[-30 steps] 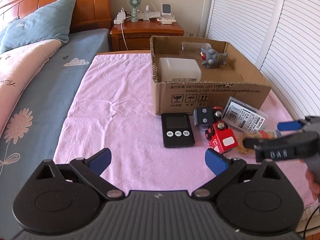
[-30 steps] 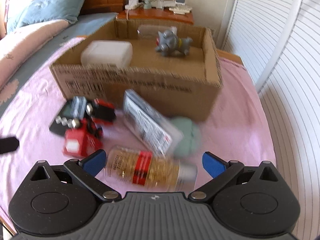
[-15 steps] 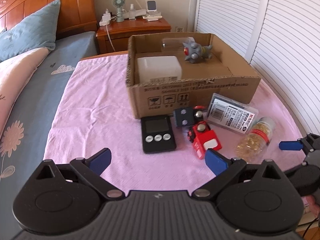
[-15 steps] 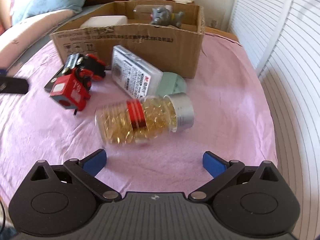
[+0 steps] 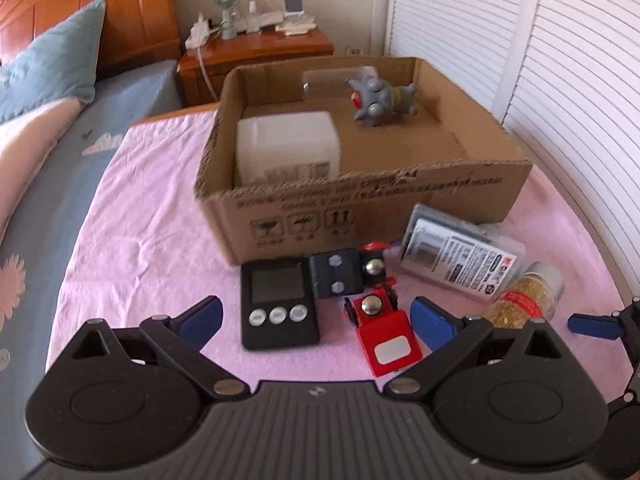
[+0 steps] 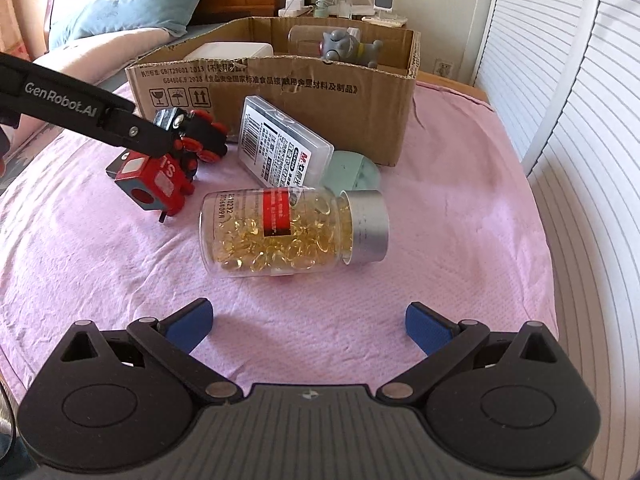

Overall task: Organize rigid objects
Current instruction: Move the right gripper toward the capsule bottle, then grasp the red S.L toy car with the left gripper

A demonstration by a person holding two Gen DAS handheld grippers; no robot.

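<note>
both hand-held grippers are spread wide and empty: left hand-held gripper [image 5: 316,316] over the black timer [image 5: 278,304] and red toy truck [image 5: 386,340], right hand-held gripper [image 6: 306,322] just short of the capsule bottle [image 6: 292,232] lying sideways on the pink towel [image 6: 440,240], in front of the cardboard box [image 6: 304,88].

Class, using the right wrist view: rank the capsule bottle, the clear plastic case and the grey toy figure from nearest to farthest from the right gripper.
1. Capsule bottle: lying on its side just ahead of the open right gripper.
2. Clear plastic case: behind the bottle, in front of the cardboard box.
3. Grey toy figure: inside the box, far right.
</note>
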